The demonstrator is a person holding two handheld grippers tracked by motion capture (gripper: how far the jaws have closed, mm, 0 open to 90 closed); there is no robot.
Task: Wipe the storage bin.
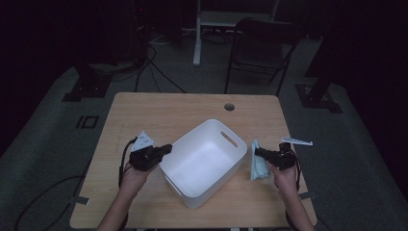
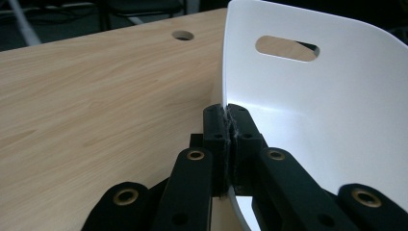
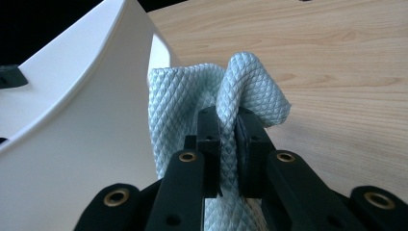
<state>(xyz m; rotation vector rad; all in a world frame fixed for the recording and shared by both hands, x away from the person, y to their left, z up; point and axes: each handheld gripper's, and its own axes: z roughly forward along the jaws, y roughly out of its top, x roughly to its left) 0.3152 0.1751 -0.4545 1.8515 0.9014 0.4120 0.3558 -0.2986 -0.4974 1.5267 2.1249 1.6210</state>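
Note:
A white plastic basket (image 1: 215, 123) with slot handles stands at an angle in the middle of the wooden table (image 1: 144, 113). My left gripper (image 1: 166, 149) is at the basket's left corner. In the left gripper view that gripper (image 2: 230, 113) is shut on the thin basket wall (image 2: 327, 110), one pad on either side of the edge. To the right of the basket lies a light blue quilted cloth (image 1: 258, 169). My right gripper (image 1: 258, 153) pinches its upper part. The right gripper view has that gripper (image 3: 228, 118) shut on a fold of the cloth (image 3: 187, 101), beside the basket's outer wall (image 3: 72, 144).
A round cable hole (image 1: 229, 106) sits near the table's far edge. Beyond the table are a dark folding chair (image 1: 262, 48), a stand leg (image 1: 197, 33) and cables on the floor (image 1: 154, 72). Bare tabletop lies left of and behind the basket.

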